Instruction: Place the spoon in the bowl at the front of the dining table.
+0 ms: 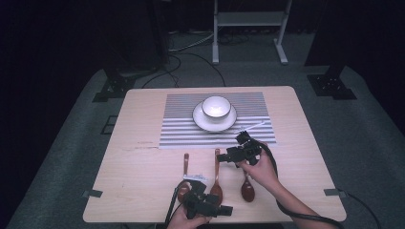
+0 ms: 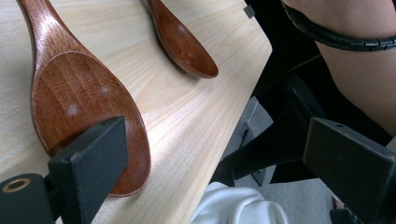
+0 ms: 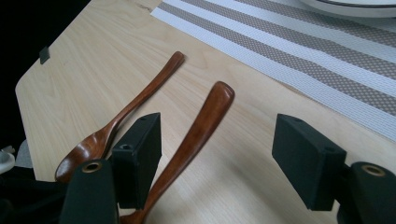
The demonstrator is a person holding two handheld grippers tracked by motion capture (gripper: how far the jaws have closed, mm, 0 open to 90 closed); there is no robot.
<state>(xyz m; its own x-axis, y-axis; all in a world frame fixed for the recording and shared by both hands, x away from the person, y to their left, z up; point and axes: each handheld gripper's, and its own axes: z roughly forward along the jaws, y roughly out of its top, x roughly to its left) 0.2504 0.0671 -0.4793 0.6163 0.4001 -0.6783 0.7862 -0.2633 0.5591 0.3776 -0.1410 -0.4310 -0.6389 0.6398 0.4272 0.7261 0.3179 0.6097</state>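
Note:
Three brown wooden spoons lie near the table's front edge: a left spoon, a middle spoon and a right spoon. My right gripper is open and hovers over the middle spoon's handle, which lies between the jaws close to the left one; the left spoon lies beyond it. My left gripper is open at the front edge. Its left jaw stands over the middle spoon's bowl, with the right spoon's bowl farther off.
A white bowl sits on a white plate on a striped placemat at the back middle. The table's front edge drops to grey floor. A metal frame and cables stand behind the table.

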